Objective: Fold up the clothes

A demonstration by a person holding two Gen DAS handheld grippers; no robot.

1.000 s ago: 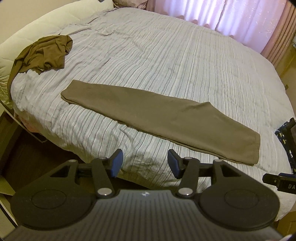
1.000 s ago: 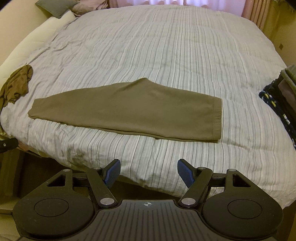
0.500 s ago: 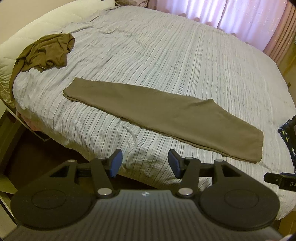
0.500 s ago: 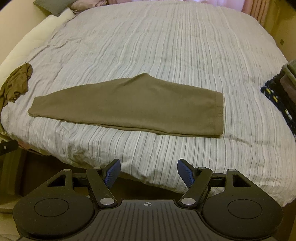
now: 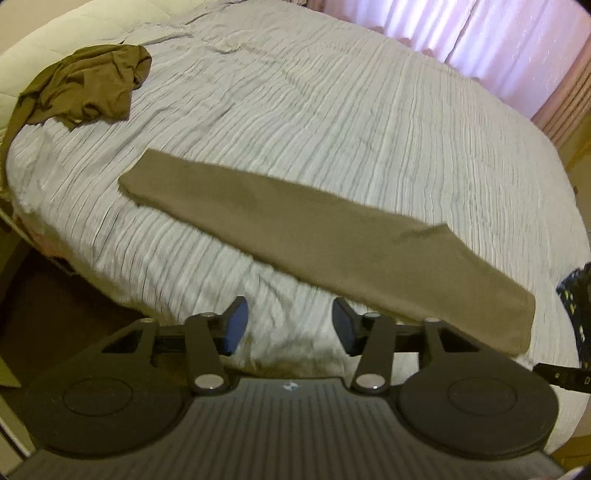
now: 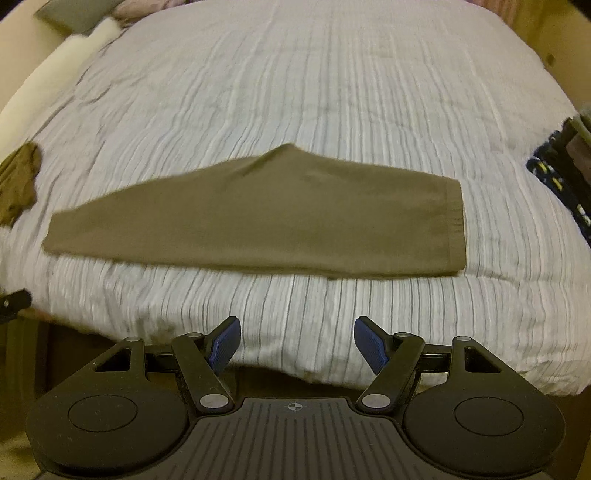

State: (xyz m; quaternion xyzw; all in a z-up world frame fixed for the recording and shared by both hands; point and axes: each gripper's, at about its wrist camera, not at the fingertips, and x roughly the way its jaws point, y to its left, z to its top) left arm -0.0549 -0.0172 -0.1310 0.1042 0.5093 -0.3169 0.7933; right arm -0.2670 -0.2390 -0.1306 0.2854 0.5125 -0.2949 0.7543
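Only legible mark: white letter "D", cut off by frame edge, on black bar (image 5: 565,377) at right edge of left wrist view. Small white emblems on both camera mounts too small to read.

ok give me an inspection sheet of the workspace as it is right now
surface: bed with striped grey cover, lightly rumpled
job's things: olive trousers folded lengthwise, flat near the bed's front edge; crumpled olive garment at the far left corner
clutter: dark patterned fabric at the bed's right edge
grippers: left gripper and right gripper both open, fingers empty, short of the trousers
cables: nothing seen
surroundings: pink curtains behind the bed; pillows at the head
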